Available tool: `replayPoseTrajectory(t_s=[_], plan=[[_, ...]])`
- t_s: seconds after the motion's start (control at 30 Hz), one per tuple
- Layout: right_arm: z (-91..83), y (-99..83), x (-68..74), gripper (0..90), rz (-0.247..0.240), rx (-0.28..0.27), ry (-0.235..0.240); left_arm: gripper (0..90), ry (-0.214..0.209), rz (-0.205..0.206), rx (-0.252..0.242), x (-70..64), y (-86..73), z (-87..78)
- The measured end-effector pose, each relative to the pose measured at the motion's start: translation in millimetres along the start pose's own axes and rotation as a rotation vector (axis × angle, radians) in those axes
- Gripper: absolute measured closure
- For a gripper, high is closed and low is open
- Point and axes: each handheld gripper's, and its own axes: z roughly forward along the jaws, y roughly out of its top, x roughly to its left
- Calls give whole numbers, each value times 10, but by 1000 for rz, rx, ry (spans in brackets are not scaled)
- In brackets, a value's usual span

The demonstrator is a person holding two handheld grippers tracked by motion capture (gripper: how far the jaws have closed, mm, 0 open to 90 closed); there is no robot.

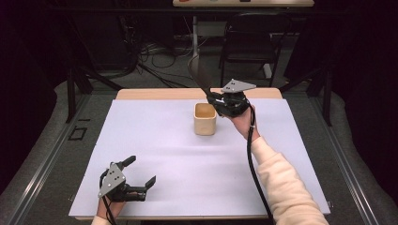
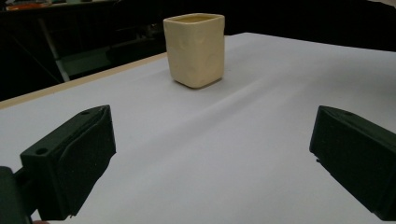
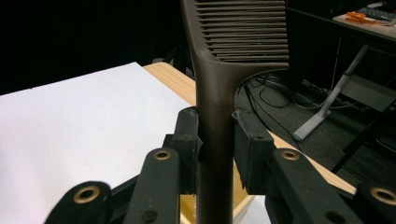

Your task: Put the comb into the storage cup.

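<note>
Right gripper (image 1: 217,100) sits at the far side of the desk (image 1: 155,140), just beside the cup (image 1: 205,118) on its right, raised off the surface. Jaws pinching the handle of a dark comb (image 1: 199,71); in the right gripper view the handle (image 3: 214,140) runs straight up between the two pads, pads tight against it on both sides. Comb head with teeth (image 3: 243,30) is above the jaws, pointing up and away from the person, over the desk's far edge. Lower end of the handle drops toward the cup's rim; can't tell if it's touching.

Cup: cream, squarish, upright, open top, on the white sheet at centre-far of the desk. Also in the left gripper view (image 2: 195,49), well ahead of the jaws.

Left gripper (image 1: 139,179) is at the near-left corner of the desk, low over the sheet, well apart from the cup. Jaws spread wide, nothing between them; both pads (image 2: 79,158) visible at the edges of its view, white sheet between.
</note>
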Motion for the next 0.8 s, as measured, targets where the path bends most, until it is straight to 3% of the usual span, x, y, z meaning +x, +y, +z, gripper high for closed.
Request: replayPoseTrajectory(t_s=[0.8], plan=[[157, -9, 11, 725, -13, -50, -22, 3, 1, -1, -1, 4, -2, 1]])
